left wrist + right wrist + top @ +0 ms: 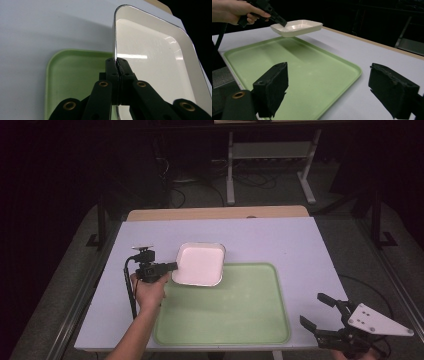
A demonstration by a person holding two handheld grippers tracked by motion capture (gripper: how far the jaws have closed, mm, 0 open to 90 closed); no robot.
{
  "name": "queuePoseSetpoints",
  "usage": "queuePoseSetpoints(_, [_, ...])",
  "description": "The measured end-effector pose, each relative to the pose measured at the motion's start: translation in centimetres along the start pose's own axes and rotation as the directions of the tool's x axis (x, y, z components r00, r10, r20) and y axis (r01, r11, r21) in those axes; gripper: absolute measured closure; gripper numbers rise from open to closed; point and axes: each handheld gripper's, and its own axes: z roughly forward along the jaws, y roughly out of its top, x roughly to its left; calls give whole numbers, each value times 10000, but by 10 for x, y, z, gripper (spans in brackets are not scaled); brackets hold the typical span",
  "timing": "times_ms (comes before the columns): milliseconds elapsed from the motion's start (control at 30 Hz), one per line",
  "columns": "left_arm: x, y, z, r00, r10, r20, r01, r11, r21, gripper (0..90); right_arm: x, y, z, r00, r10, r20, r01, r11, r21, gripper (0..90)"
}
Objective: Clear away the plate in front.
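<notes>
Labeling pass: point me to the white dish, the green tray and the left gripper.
white dish (199,264), high view, on its inner floor.
green tray (225,312), high view, on the bare middle of its floor.
left gripper (117,65), left gripper view, where its jaws clamp the dish rim.

White table (300,245), wooden strip (215,213) along its far edge, grey stand (270,150), floor cables (250,181)

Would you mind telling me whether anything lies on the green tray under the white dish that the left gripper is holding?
Nothing visible does. The left gripper grips the white dish by its rim, lifted above the green tray, whose surface is bare.
</notes>
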Motion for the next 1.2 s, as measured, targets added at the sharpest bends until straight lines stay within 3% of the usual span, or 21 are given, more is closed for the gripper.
queuePoseSetpoints(333, [1,-19,-3,9998,-132,-166,133,9999,39,890,3,1,2,9999,-68,-85,68,10000,4,153])
queuePoseSetpoints(367, [1,-24,-3,9994,-117,-316,119,9999,92,890,3,1,2,9999,-64,-88,64,10000,14,153])
queuePoseSetpoints(667, [4,-45,8,9991,-183,-394,198,9990,391,891,3,0,2,10000,-30,-62,30,10000,7,152])
queuePoseSetpoints(800, [3,-55,12,9980,-410,-488,433,9979,472,890,3,-1,4,10000,-15,-87,16,10000,48,152])
queuePoseSetpoints(1000, [-6,-67,15,9965,-626,-559,645,9974,329,891,5,-1,4,9999,-12,-108,13,10000,76,153])
queuePoseSetpoints(1200, [-20,-76,19,9970,-319,-708,349,9985,414,891,4,-1,3,9999,-50,-119,50,10000,15,152])
